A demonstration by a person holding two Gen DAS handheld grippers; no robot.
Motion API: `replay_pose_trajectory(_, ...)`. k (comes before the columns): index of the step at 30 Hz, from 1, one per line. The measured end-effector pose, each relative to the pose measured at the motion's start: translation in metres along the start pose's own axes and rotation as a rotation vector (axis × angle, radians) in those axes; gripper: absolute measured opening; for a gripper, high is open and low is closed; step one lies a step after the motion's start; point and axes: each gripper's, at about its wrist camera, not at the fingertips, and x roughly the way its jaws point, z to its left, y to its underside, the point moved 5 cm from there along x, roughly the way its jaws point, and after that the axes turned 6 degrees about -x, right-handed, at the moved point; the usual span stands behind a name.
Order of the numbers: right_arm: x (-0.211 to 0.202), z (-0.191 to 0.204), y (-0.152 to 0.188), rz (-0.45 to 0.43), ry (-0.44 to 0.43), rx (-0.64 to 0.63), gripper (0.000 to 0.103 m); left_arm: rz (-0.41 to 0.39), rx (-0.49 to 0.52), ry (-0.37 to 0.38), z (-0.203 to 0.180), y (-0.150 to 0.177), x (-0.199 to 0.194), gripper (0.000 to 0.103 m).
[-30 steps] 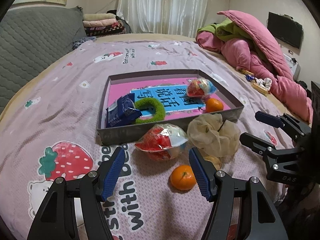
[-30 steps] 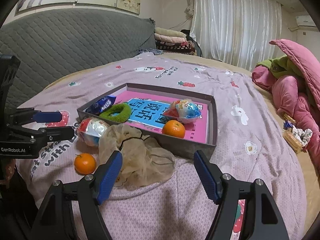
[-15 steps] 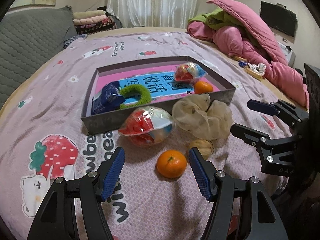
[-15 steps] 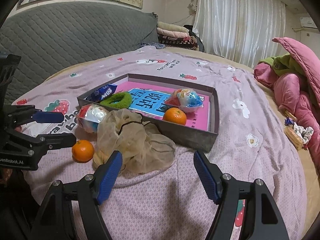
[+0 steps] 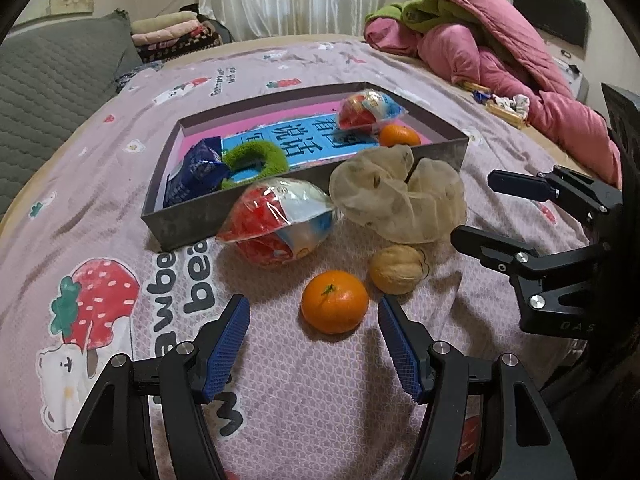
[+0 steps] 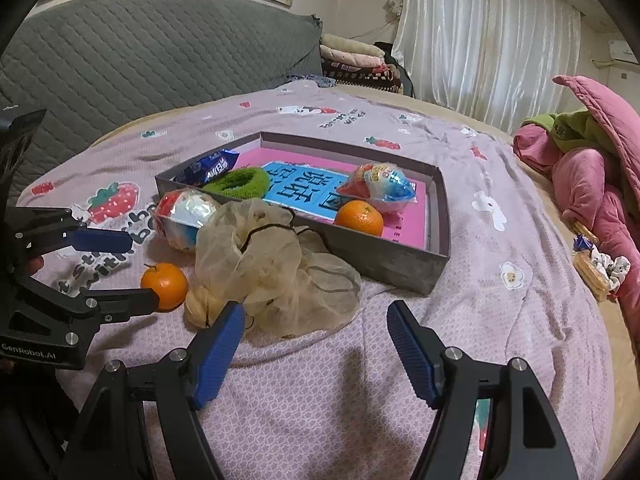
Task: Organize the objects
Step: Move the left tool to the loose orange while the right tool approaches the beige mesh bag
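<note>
A grey box (image 5: 192, 220) (image 6: 384, 264) with a pink floor lies on the bed. It holds a blue snack packet (image 5: 196, 168), a green fuzzy ring (image 5: 256, 156), a wrapped toy egg (image 5: 368, 110) and a tangerine (image 5: 398, 136). In front of it lie another wrapped toy egg (image 5: 280, 220), a beige mesh bag (image 5: 396, 196) (image 6: 264, 264), a walnut (image 5: 396, 268) and a tangerine (image 5: 334, 302) (image 6: 165, 286). My left gripper (image 5: 314, 336) is open, its fingers on either side of the near tangerine. My right gripper (image 6: 316, 348) is open and empty, just short of the mesh bag.
The bed has a mauve strawberry-print sheet (image 5: 100, 300). A pink and green quilt heap (image 5: 480, 52) lies at the right. A grey padded headboard (image 6: 140, 56) and folded blankets (image 6: 352, 60) are at the back. Snack wrappers (image 6: 596, 264) lie near the quilt.
Both grippers have moved lower and closer to the loose things. The near tangerine now sits between my left fingers, and the walnut has come into view beside the mesh bag.
</note>
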Motion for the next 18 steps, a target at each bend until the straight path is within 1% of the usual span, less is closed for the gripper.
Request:
replay_pose_trajectory(8, 0.011, 0.005, 0.001, 0.032, 0.011, -0.011, 0.073, 0.032, -0.026, 0.021, 0.000, 0.001, 0.008, 0.068)
replay_pose_trajectory(18, 0.018, 0.008, -0.002, 0.041, 0.035, -0.032, 0.073, 0.044, -0.039, 0.002, 0.004, 0.001, 0.017, 0.068)
